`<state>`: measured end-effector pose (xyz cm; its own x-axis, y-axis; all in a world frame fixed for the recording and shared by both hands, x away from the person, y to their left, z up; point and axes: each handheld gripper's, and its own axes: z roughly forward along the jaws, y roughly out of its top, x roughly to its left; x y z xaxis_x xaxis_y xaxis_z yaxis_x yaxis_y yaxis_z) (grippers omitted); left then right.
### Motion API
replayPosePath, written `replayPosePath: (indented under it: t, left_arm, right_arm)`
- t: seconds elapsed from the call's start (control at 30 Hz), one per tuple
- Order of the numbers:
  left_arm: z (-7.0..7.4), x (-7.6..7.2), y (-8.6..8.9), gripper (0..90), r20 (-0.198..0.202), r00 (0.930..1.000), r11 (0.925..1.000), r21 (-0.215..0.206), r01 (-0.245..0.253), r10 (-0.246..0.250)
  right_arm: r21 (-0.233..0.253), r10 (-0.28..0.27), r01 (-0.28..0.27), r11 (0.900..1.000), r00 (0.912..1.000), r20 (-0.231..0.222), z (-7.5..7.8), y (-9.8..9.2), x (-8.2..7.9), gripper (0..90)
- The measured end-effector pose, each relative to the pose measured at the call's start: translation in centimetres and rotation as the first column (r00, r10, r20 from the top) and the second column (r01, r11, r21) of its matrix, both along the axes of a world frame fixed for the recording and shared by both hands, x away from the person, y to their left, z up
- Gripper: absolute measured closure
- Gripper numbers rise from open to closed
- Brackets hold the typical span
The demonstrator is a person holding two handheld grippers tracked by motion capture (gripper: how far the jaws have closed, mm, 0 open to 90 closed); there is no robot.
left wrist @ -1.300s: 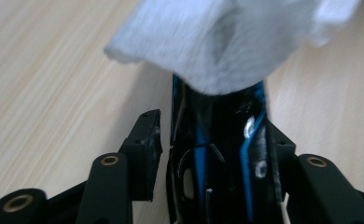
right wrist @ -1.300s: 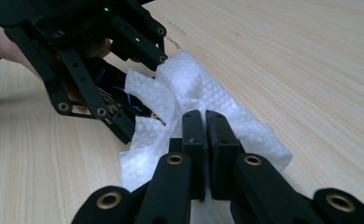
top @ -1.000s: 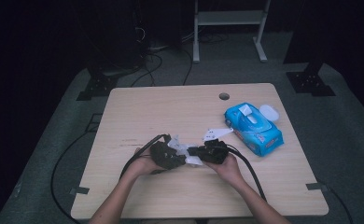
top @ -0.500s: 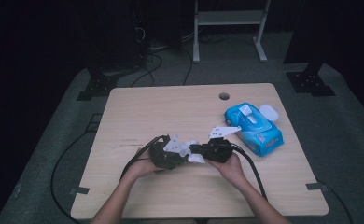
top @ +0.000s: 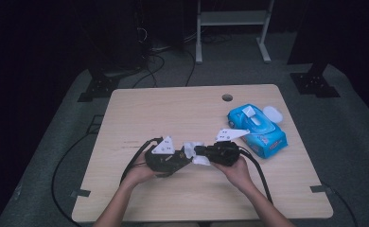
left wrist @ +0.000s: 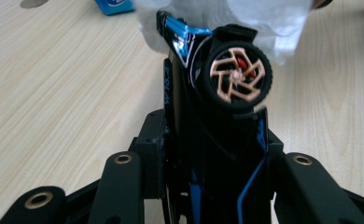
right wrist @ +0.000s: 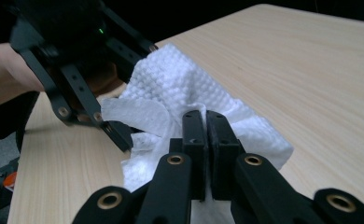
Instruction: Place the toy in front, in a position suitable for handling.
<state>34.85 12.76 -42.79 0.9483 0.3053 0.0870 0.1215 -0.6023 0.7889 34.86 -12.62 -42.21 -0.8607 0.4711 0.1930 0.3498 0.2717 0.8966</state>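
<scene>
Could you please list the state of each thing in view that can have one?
Left gripper: shut on the toy car.
Toy car: clamped between the jaws, one wheel facing the camera, its far end covered by the wipe.
Right gripper: shut on the wipe.
Wipe: crumpled, pressed against the toy car.
Wipe pack: lying flat on the table, lid flipped open, a wipe sticking up.

My high view is dim, the floor nearly black; my table [top: 173,113] glows evenly, and close parts blur softly.
</scene>
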Motion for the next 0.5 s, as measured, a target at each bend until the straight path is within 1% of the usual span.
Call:
replayPosePath:
  t: [0.03,0.07,0.1,0.13,0.17,0.2,0.27,0.37,0.43,0.5]
  left_arm:
    - [0.14,0.04,0.06,57.2,0.003,1.0,0.9999,-0.01,0.0,0.0]
    - [0.27,0.03,0.11,57.3,0.006,1.0,1.0,-0.007,0.001,-0.001]
    - [0.27,0.03,0.11,57.2,0.006,1.0,1.0,-0.007,0.001,-0.001]
    - [0.51,0.0,0.1,57.3,0.014,0.9999,0.9999,-0.012,-0.001,0.001]
    - [0.51,0.0,0.1,57.3,0.014,0.9999,0.9999,-0.012,-0.001,0.001]
    - [0.7,-0.02,0.12,57.3,0.019,0.9998,0.9999,-0.014,0.0,0.0]
    - [0.75,-0.02,0.19,57.3,0.015,0.9999,0.9994,-0.033,0.005,-0.005]
    - [0.73,-0.06,0.18,57.3,0.02,0.9998,0.9994,-0.034,0.008,-0.007]
    - [0.69,-0.09,0.15,57.2,0.02,0.9997,0.9994,-0.034,0.012,-0.011]
    - [0.64,-0.08,0.14,57.2,0.017,0.9998,0.9991,-0.04,0.014,-0.014]
  right_arm:
    - [-0.001,-0.002,0.002,1.0,1.0,0.006,0.2,0.08,-0.08,86.9]
    - [0.004,0.001,-0.001,1.0,0.9999,0.017,0.51,0.14,-0.16,86.9]
    - [0.004,0.001,-0.001,1.0,0.9999,0.017,0.51,0.14,-0.16,86.9]
    - [0.016,0.005,-0.005,1.0,0.9997,0.025,0.94,0.12,-0.2,86.9]
    - [0.016,0.005,-0.005,1.0,0.9997,0.025,0.94,0.12,-0.2,86.9]
    - [0.014,0.006,-0.006,1.0,0.9993,0.037,1.13,0.08,-0.2,86.9]
    - [0.009,0.0,0.0,1.0,0.9994,0.036,1.04,-0.08,-0.12,86.9]
    - [0.007,-0.006,0.006,1.0,0.9996,0.027,0.72,-0.33,0.0,86.9]
    - [-0.005,-0.015,0.015,1.0,0.9998,0.011,0.3,-0.59,0.12,86.9]
    - [-0.014,-0.015,0.015,1.0,0.9998,0.013,0.18,-0.66,0.15,86.9]
